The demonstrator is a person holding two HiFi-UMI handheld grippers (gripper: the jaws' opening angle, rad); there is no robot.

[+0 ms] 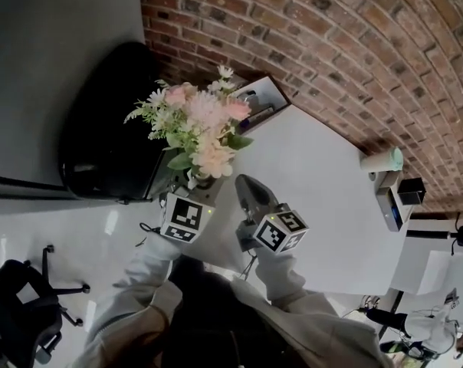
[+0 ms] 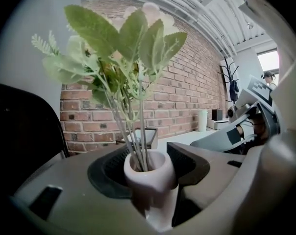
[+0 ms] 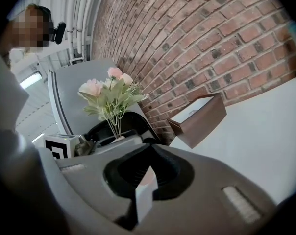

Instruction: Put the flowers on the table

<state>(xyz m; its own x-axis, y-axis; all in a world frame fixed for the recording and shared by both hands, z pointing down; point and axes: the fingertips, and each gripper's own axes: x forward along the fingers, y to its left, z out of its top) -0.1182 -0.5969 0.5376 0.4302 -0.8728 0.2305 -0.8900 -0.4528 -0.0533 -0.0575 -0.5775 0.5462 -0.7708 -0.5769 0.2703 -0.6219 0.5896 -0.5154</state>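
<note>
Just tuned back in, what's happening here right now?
A person holds a gripper in each hand. The left gripper is clamped on a small white vase of pink and white flowers, carried upright by the edge of the white table, apparently not yet set down. The right gripper hovers next to it with its jaws together.

Vase (image 2: 150, 176) lower body hidden between left gripper (image 2: 148, 166) jaws. Head view: flowers (image 1: 197, 125) cover vase. Small items (image 1: 400, 194) far right of vase: unidentifiable.

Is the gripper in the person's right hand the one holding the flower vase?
No, the white vase is clamped between the jaws of the left gripper, while the right gripper is shut on nothing.
</note>
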